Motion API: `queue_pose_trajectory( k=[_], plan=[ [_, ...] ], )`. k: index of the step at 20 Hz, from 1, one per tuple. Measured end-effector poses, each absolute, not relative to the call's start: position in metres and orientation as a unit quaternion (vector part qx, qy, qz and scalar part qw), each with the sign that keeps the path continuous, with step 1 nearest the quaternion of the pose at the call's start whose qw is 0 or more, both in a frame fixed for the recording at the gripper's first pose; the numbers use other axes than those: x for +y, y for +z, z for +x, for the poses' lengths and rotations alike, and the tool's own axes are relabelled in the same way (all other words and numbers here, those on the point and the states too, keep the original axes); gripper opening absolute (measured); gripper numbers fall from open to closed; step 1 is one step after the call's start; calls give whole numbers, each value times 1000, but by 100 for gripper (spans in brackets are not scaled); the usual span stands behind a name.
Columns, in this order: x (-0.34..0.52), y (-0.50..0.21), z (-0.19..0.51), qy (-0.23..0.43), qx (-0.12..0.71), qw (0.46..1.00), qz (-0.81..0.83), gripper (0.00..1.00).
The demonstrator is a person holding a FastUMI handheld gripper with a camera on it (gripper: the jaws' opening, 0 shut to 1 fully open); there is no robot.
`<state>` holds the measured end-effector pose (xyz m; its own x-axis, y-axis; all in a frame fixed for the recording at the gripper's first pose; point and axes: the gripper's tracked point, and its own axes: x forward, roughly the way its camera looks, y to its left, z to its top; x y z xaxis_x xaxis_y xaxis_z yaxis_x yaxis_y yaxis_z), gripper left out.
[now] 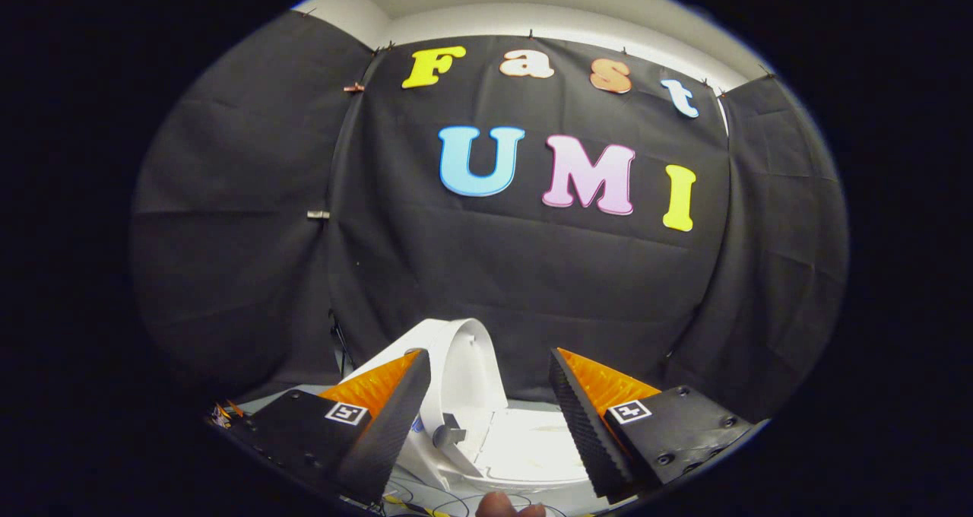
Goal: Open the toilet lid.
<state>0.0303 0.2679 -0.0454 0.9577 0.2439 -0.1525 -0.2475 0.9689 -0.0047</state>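
Between the two fingers of the tool (pixel 486 395), and a little toward the left one, stands the white toilet lid (pixel 467 365), raised up on edge so that its curved rim arches above the fingertips against the black cloth wall (pixel 532 274) behind. The tool is spread wide, with nothing gripped; the lid rises in the gap just beside the left finger (pixel 391 418) (whether that finger actually touches it cannot be told from this angle), while the right finger (pixel 581 418) stands well apart from it. Below the lid lies the pale toilet seat (pixel 532 448), its flat, bright top showing in the space between the fingers. A small grey block-like fitting (pixel 448 432) juts out near the foot of the lid, close to the left finger. Thin dark wires (pixel 426 494) curl over the light surface (pixel 289 395) just in front of the toilet, beneath the tool. At the very bottom, between the finger bases, the tip of a person's finger (pixel 505 506) peeks in. Square black-and-white markers (pixel 346 413) sit on the finger mounts.
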Motion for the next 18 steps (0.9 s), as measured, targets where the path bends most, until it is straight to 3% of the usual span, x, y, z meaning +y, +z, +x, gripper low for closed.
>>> queue_pose_trajectory(
  k=[18],
  plan=[
    [91,23,-11,33,14,999,37,98]
  ],
)
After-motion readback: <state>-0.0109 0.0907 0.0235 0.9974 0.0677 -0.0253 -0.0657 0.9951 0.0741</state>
